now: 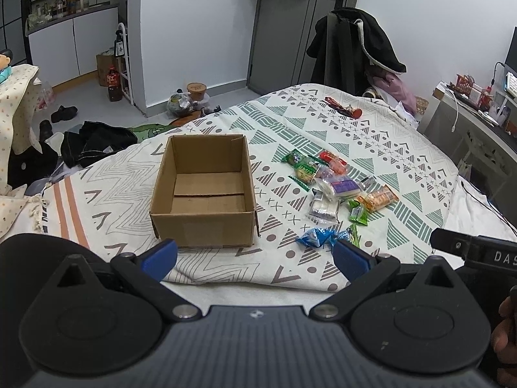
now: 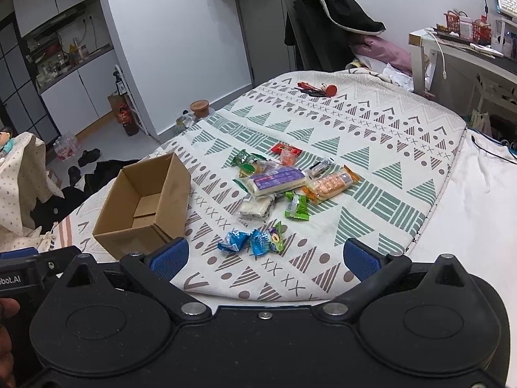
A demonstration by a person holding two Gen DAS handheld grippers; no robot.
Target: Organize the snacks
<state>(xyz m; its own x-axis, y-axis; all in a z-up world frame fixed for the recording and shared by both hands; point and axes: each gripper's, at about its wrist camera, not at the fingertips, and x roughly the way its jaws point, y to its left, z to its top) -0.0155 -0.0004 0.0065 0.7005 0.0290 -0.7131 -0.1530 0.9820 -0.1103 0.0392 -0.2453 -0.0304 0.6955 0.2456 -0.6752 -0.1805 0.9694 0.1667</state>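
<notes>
A patterned bedspread (image 2: 371,135) carries an empty cardboard box (image 1: 203,190) and, just to its right, a loose heap of wrapped snacks (image 2: 278,184). Both the left gripper (image 1: 255,255) and right gripper (image 2: 266,255) hover near the bed edge, jaws spread wide, holding nothing. The crinkly blue packets (image 2: 248,241) look slippery, so a shallow pinch could let one squirt out, or snag the soft cloth beneath.

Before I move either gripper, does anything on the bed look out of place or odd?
The cardboard box is empty; the snacks lie loose beside it. Red keys at the far end aren't snacks.
</notes>
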